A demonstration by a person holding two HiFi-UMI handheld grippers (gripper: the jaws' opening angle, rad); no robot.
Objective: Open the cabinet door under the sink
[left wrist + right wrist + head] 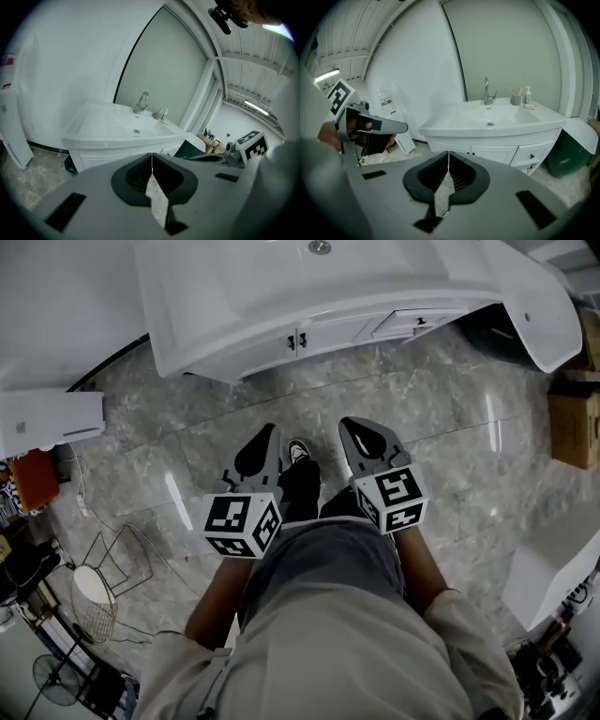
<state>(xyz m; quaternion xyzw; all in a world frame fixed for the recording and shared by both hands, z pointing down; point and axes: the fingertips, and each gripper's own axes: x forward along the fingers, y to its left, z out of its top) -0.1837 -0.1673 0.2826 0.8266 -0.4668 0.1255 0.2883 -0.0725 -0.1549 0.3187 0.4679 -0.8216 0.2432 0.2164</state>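
Observation:
The white sink cabinet (pixel 309 296) stands ahead of me, across a strip of marble floor. Its two doors (pixel 295 341) under the basin are closed, with small dark knobs (pixel 471 152) where they meet. A drawer (pixel 532 152) sits to their right. My left gripper (pixel 269 431) and right gripper (pixel 350 424) hover side by side well short of the cabinet, both pointing at it. Each is shut with nothing between its jaws. In the left gripper view the shut left gripper (pixel 152 155) lines up below the basin (pixel 126 124). The right gripper (pixel 448 153) points at the left door (pixel 450 148).
A faucet (pixel 486 91) and small bottles stand on the basin's back edge. A dark green bin (pixel 565 154) sits right of the cabinet, beside cardboard boxes (pixel 574 418). A white panel (pixel 11 140) leans at the left. A wire basket (pixel 103 568) and cables lie at the left.

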